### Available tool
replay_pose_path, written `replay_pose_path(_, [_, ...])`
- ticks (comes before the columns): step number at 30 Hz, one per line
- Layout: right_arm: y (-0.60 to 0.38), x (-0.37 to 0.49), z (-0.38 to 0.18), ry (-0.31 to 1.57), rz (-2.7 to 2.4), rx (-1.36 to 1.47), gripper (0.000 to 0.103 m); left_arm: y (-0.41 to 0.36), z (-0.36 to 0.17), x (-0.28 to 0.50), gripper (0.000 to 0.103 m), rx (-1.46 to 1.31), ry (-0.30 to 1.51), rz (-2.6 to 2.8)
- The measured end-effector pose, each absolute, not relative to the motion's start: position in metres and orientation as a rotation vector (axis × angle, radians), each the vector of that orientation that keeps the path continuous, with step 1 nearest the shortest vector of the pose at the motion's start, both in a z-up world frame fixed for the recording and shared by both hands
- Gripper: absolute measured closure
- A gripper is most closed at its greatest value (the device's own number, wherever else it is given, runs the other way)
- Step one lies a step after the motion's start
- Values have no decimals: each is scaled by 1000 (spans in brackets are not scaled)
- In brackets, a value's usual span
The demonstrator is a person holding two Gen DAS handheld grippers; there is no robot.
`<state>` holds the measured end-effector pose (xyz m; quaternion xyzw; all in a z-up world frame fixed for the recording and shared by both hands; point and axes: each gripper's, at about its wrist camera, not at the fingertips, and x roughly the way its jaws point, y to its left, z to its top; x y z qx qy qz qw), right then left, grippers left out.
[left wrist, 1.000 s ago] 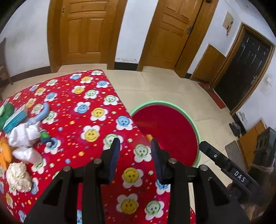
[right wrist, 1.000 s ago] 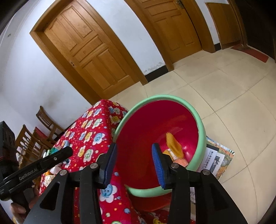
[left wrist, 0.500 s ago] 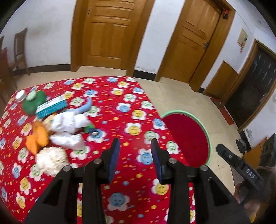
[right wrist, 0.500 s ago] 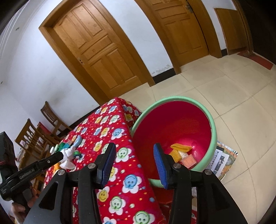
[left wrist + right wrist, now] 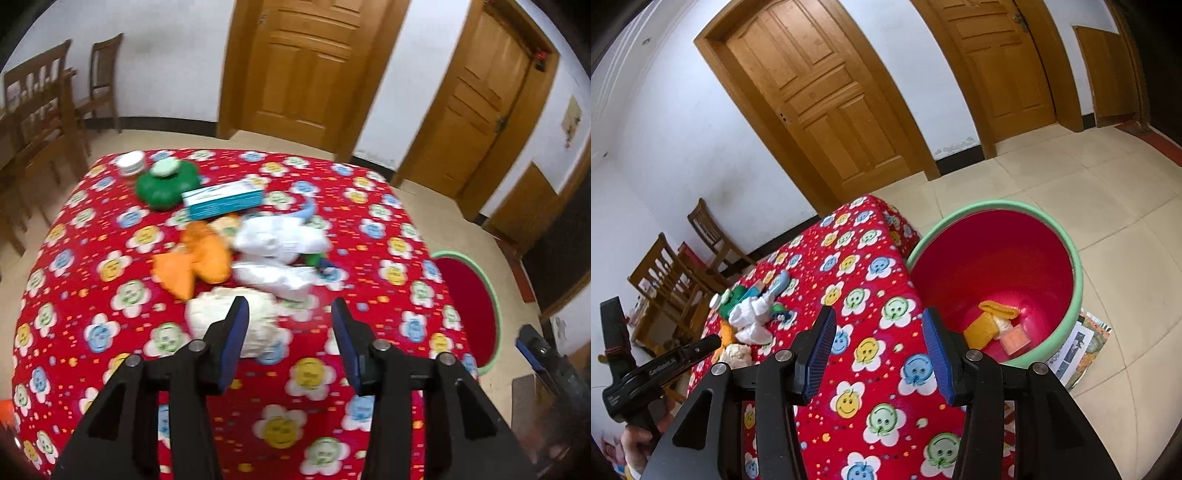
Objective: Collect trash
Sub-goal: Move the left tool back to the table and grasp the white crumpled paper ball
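Note:
A pile of trash lies on the red flowered tablecloth (image 5: 110,295): a cream crumpled wad (image 5: 236,310), white crumpled wrappers (image 5: 280,240), orange peel-like scraps (image 5: 195,258), a teal-and-white box (image 5: 223,199) and a green lidded container (image 5: 162,184). My left gripper (image 5: 290,341) is open and empty, just in front of the cream wad. My right gripper (image 5: 879,350) is open and empty over the table's corner. The red bin with a green rim (image 5: 997,266) stands beside the table and holds an orange wrapper (image 5: 990,321) and a pink piece (image 5: 1015,339).
Wooden chairs (image 5: 40,103) stand beyond the table's far left. Wooden doors (image 5: 310,70) line the back wall. A magazine (image 5: 1078,343) lies on the tiled floor under the bin. The bin also shows at right in the left wrist view (image 5: 472,288).
My left gripper has swung left from the bin toward the trash pile, which now sits just ahead of its fingers. My right gripper has pulled back from the bin over the table corner.

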<state>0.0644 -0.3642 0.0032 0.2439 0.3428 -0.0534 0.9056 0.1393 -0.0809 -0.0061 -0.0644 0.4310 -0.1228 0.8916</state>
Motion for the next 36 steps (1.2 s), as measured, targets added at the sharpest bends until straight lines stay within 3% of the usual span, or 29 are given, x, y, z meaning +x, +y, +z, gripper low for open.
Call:
replay_pose_path(15, [-349,72,-8,761,-106,485,52,-56,-53,161,42,-211,999,-196])
replay_pose_path(22, [-344,79,-13,781,-101,478,52,-66,-61,164,42,-241,1011,-257])
replay_pose_path(27, [-337,85,-11,794,-87,461,51,-63,-60,161,53,-272,995,-296])
replay_pose_path(36, [-301,103,-6,821,-9,405,51,-31,-28,145,54,-265,899,-270])
